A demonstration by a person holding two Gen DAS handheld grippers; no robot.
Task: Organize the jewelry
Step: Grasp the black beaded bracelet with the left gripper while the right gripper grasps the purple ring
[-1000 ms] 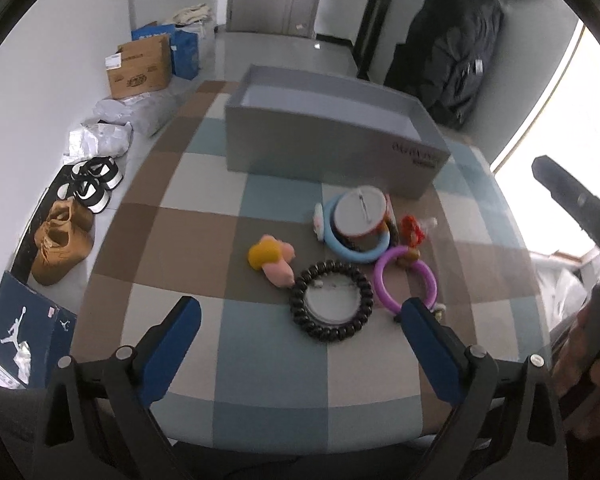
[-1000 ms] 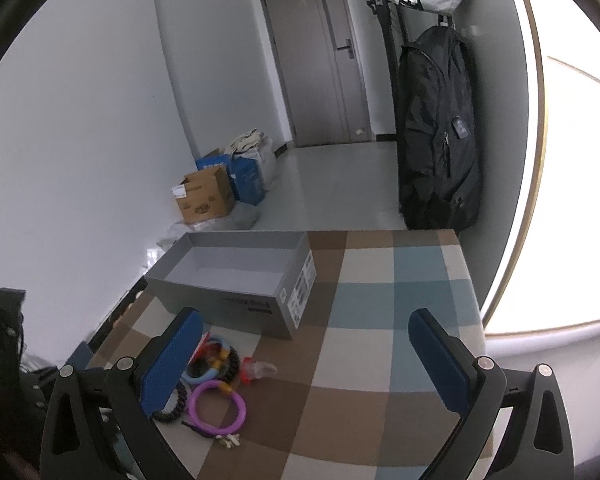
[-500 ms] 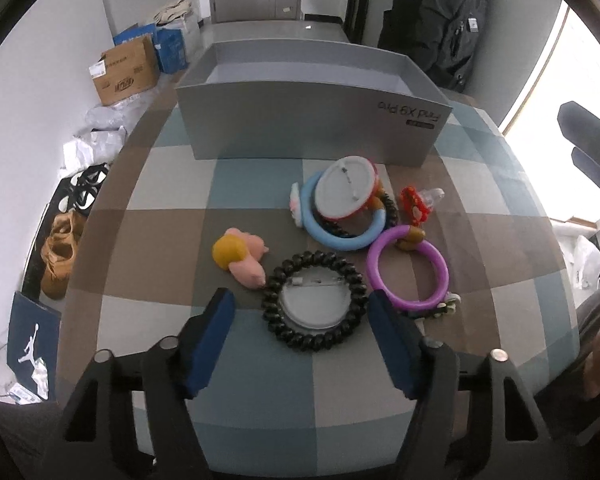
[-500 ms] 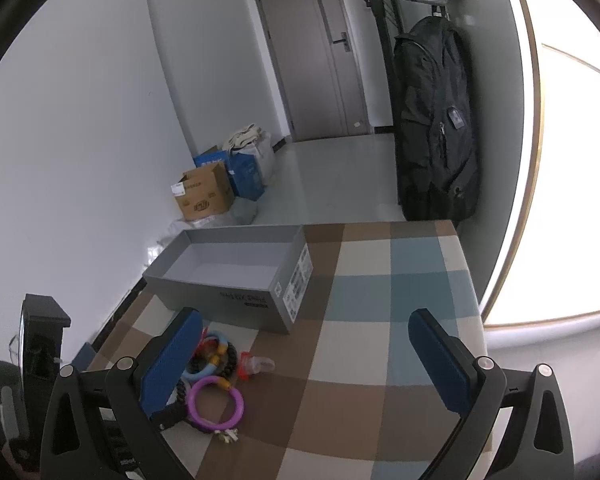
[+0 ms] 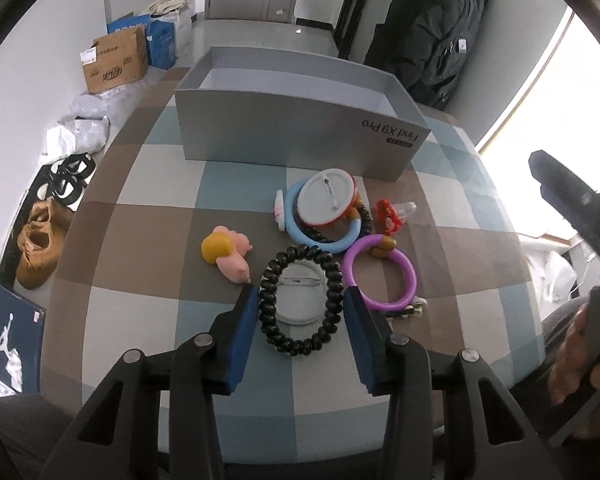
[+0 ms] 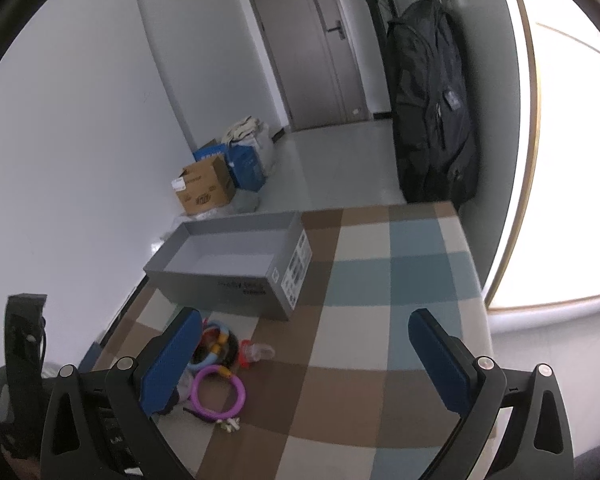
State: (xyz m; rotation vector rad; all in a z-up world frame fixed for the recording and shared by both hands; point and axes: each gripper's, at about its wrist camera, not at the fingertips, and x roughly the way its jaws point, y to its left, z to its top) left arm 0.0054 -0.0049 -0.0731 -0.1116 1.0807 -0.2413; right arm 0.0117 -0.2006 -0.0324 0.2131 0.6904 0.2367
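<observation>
A checked tablecloth (image 5: 148, 216) in brown, blue and cream is spread over the table. On the floor by the wall a cardboard box (image 5: 114, 60) is set beside blue bags (image 5: 162, 38), with tan shoes (image 5: 40, 240) and black-and-white shoes (image 5: 66, 178) nearby. A black backpack (image 6: 432, 104) is hung beside a closed grey door (image 6: 308, 40).

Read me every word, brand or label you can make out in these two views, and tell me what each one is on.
"Find X9 Pro": upside down on the near wall of the grey box.
Small dark tag under that text: too small to read.
Sticker labels on the grey box's end wall, right wrist view: blurred.
Print on the cardboard carton: unreadable.
Jumping-figure logo, no words, on the dark blue box.
</observation>
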